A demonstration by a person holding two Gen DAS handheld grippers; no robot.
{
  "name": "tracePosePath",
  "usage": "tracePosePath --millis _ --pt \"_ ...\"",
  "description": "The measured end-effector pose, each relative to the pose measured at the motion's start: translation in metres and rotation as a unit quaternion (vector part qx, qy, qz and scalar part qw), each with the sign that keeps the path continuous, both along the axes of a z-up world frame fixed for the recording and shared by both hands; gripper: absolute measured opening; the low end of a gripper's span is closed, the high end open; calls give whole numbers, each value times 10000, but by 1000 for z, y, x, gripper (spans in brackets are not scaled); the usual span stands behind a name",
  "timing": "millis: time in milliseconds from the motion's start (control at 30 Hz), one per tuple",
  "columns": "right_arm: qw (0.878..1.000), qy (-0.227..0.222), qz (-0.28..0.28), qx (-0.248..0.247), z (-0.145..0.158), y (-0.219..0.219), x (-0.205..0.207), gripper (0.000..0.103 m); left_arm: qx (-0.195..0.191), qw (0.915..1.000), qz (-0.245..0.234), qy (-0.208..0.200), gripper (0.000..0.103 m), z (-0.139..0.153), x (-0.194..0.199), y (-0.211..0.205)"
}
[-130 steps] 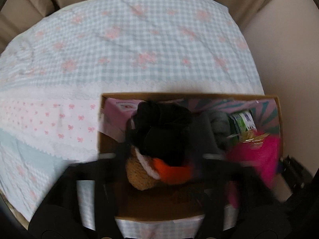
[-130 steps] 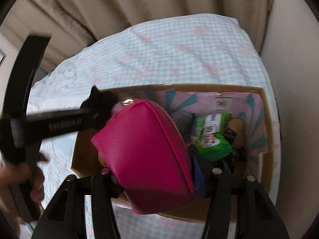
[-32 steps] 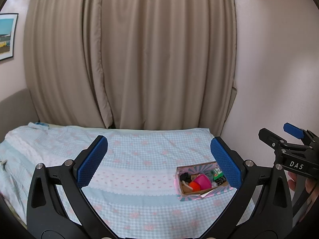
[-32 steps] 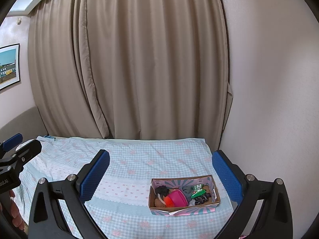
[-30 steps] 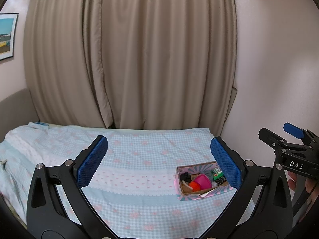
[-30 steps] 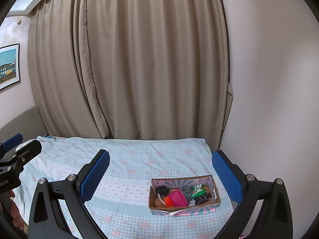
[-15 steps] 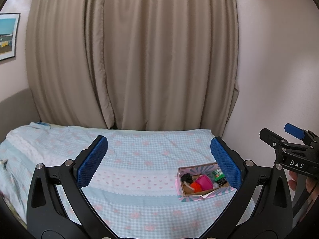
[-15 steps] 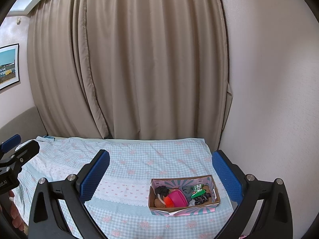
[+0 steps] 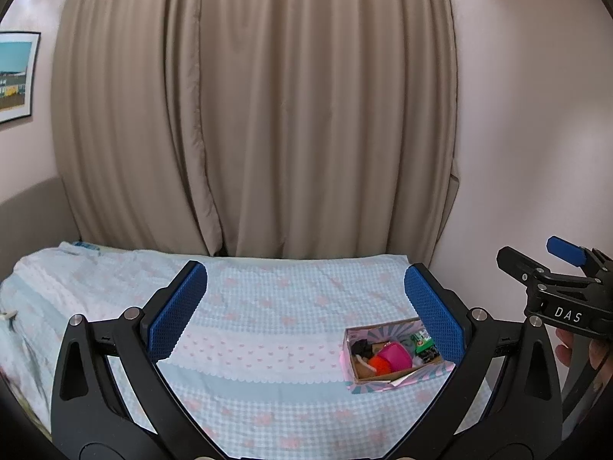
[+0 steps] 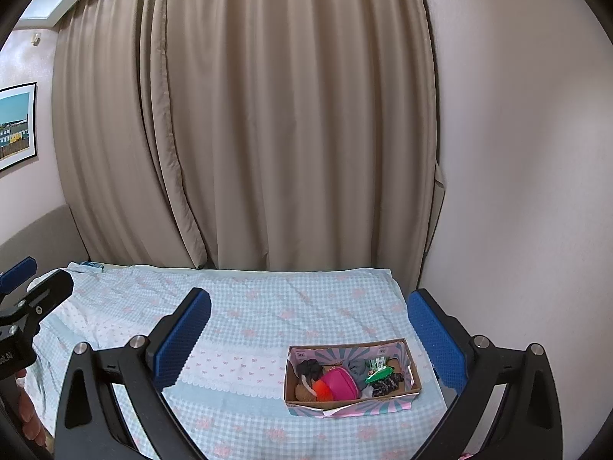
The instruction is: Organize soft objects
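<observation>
Left gripper [image 9: 306, 314]: held wide apart, nothing between the blue pads; raised well above the bed and aimed across it.
Right gripper [image 10: 310, 329]: likewise spread wide and empty, kept well back from the box.
Cardboard box [image 10: 415, 379]: set on the bed's right side, near the wall; seen low and right between the pads in both views.
Magenta pouch [image 10: 339, 383]: lying inside the box, left of centre, against an orange and brown plush toy [image 10: 312, 389].
Other contents: a black soft item [image 10: 308, 368] at the far left corner, a grey cloth [image 10: 356, 370], a green packet [image 10: 377, 370] and a small dark item [image 10: 385, 383] to the right (too small to be named more closely).
Bed cover [image 10: 268, 318]: blue gingham with pink flowers; no loose soft objects are seen on it.
Curtain [image 10: 287, 115]: beige, drawn shut behind the bed.
Progress: the gathering is judged complete or nearly so, since everything visible is already boxed; little seems left beyond tidying inside the box.
</observation>
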State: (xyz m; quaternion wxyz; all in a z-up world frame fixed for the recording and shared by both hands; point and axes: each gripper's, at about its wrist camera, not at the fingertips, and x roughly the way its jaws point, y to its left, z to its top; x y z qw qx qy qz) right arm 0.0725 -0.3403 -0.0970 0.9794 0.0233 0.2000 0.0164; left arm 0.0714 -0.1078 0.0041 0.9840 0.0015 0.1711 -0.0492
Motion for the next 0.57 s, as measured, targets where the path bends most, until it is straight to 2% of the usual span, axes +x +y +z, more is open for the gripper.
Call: tracePosePath --millis 333,567 --pt "10000 13 -32 -8 1 1 7 102 183 9995 111 -225 103 2 -2 -1" --pt "9999 160 -38 -46 -3 8 21 102 79 9997 203 -85 103 -6 14 8"
